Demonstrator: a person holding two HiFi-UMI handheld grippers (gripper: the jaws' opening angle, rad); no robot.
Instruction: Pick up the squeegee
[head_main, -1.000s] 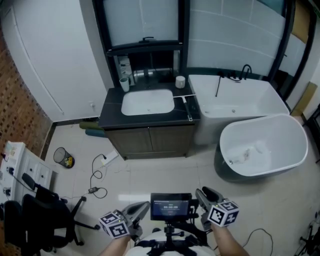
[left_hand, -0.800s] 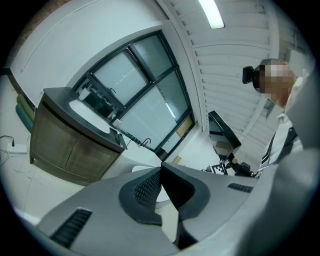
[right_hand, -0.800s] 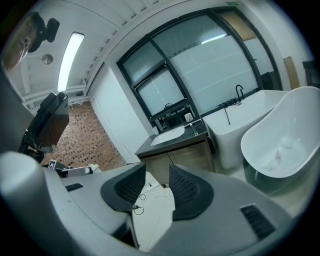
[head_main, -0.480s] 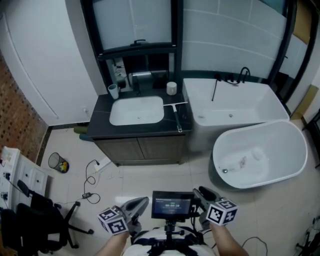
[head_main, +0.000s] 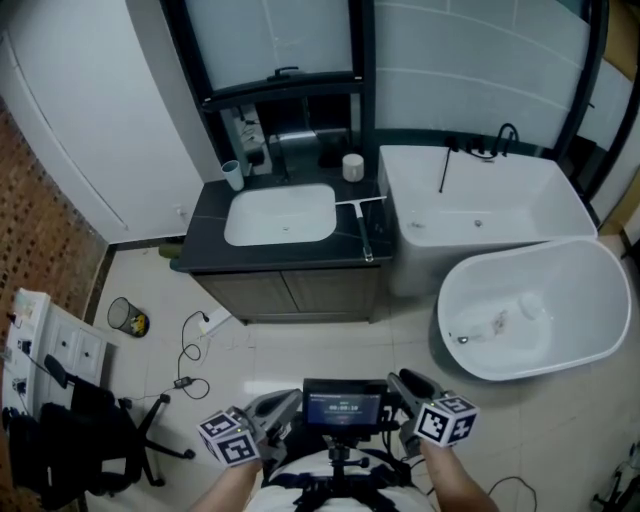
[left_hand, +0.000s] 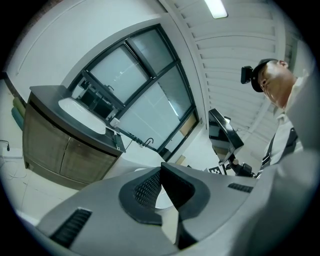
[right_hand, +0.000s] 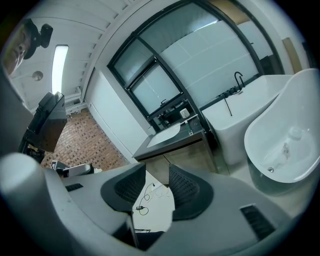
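Squeegee: white, long-handled squeegee (head_main: 365, 228), probably, lying on the dark desk (head_main: 300, 252), out of reach.
Left gripper (left_hand: 161, 171): jaws pressed together, empty.
Right gripper (right_hand: 157, 186): jaws spread, empty, ready for the handle.

Bright, even room light fills the head view, leaving only faint shadow on the floor (head_main: 300, 340) under the cabinet (head_main: 290, 292) and mild glare on the white bathtub (head_main: 585, 300). Both gripper views bulge strongly and fall to black at the rounded corners, curving the window frame (left_hand: 150, 82). A ceiling lamp (left_hand: 216, 7) burns white at the top, and the left hand-held gripper (left_hand: 161, 169) and right hand-held gripper (right_hand: 157, 170) look slightly soft up close.
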